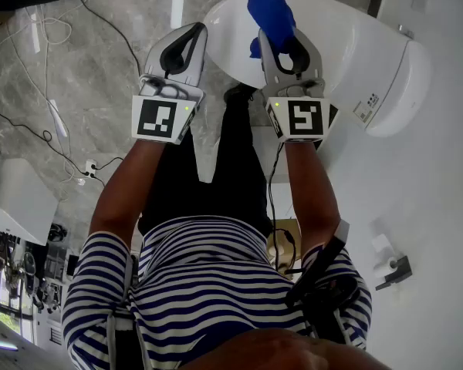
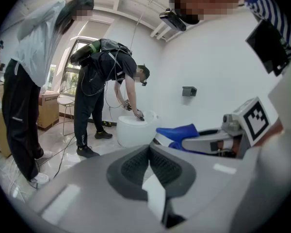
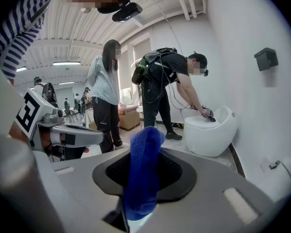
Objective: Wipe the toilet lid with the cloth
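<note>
Cables (image 1: 54,29) trail over the marble floor (image 1: 116,6) at the far left of the head view. Next comes the left gripper (image 1: 190,37), held out level by a person in a striped shirt (image 1: 208,284). Its jaws are pressed together with nothing between them. Just beside it, apart from it, is the right gripper (image 1: 287,43), its jaws clamped on a blue cloth (image 1: 270,10). The cloth sticks out past the jaw tips in a rolled fold and shows against the near left part of the white lid (image 1: 347,29). Whether it touches the lid I cannot tell. The closed toilet (image 1: 397,83) stands against the white wall (image 1: 440,206) at the right.

From the left gripper view, a bystander (image 2: 29,81) in a pale top stands at the left. Further in, a worker (image 2: 106,81) in black bends over a second toilet (image 2: 134,130) by the wall. From the right gripper view the cloth (image 3: 143,174) fills the gap between the jaws, and the same second toilet (image 3: 211,135) sits to the right of it.
</note>
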Demonstrator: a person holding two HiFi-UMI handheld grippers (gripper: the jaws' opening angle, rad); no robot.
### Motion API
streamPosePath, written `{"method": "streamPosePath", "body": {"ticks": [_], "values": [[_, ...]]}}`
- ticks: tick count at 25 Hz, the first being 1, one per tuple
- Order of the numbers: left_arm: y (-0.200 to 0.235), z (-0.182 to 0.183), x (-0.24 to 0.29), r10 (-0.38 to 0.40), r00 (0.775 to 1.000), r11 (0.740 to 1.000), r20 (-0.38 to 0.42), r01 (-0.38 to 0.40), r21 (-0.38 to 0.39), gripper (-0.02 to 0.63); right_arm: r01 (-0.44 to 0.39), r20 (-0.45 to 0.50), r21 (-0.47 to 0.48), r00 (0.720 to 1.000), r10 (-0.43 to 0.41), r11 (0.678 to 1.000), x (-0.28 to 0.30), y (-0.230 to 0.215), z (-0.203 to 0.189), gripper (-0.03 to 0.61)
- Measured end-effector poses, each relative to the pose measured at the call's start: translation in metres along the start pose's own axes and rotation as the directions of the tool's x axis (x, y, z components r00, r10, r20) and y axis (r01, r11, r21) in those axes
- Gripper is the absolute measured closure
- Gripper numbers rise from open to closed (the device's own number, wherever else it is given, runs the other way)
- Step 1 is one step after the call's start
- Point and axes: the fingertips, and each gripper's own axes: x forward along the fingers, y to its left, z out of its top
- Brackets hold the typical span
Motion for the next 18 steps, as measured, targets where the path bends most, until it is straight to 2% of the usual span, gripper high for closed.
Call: {"method": "streamPosePath", "body": {"ticks": [12, 18], "values": [[0.007, -0.009, -0.001, 0.005, 1.000, 1.000, -0.008, -0.005, -0.013, 0.611, -0.004, -0.035, -0.012, 0.999, 0.004, 1.000, 0.010, 0.006, -0.008, 0.462], [0.022, -0.030, -0.004, 0.018, 0.999, 0.999, -0.035, -0.019, -0.026, 0.611, -0.045, -0.165, -0.124, 0.986, 0.024, 0.991, 0.047, 0.013, -0.053, 0.462]]}}
